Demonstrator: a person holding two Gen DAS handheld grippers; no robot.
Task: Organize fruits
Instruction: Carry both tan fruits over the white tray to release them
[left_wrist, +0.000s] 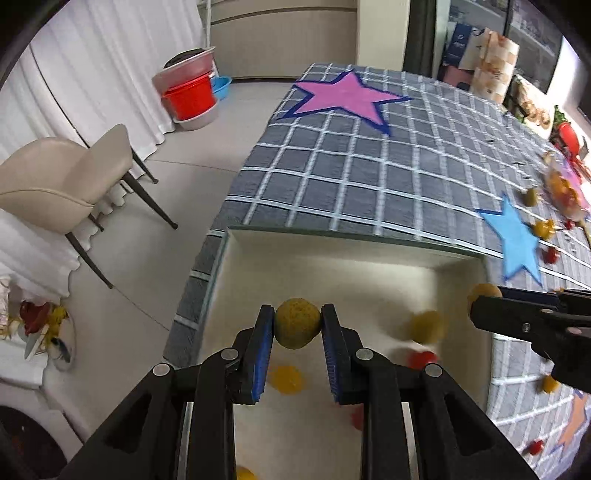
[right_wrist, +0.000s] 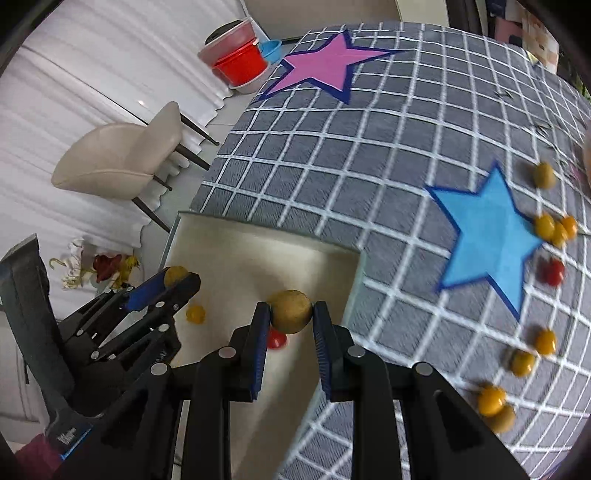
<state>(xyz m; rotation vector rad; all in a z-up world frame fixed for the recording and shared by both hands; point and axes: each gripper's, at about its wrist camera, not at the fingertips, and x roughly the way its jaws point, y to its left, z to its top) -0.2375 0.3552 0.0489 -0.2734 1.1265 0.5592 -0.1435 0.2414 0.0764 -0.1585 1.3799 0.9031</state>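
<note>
I see the counter (left_wrist: 369, 177) under a grey white-checked cloth filling the upper right of both views. The shallow white rectangular tray (left_wrist: 369, 254) sits lower centre. My left claw (left_wrist: 297, 325), low in the left wrist view, is closed on a round yellow-green speckled fruit (left_wrist: 297, 326) above the tray. My right claw (right_wrist: 290, 314) pinches a round tan-yellow fruit (right_wrist: 290, 311) over the tray's right part. Small loose yellow and red fruits (right_wrist: 545, 341) dot the cloth at right.
</note>
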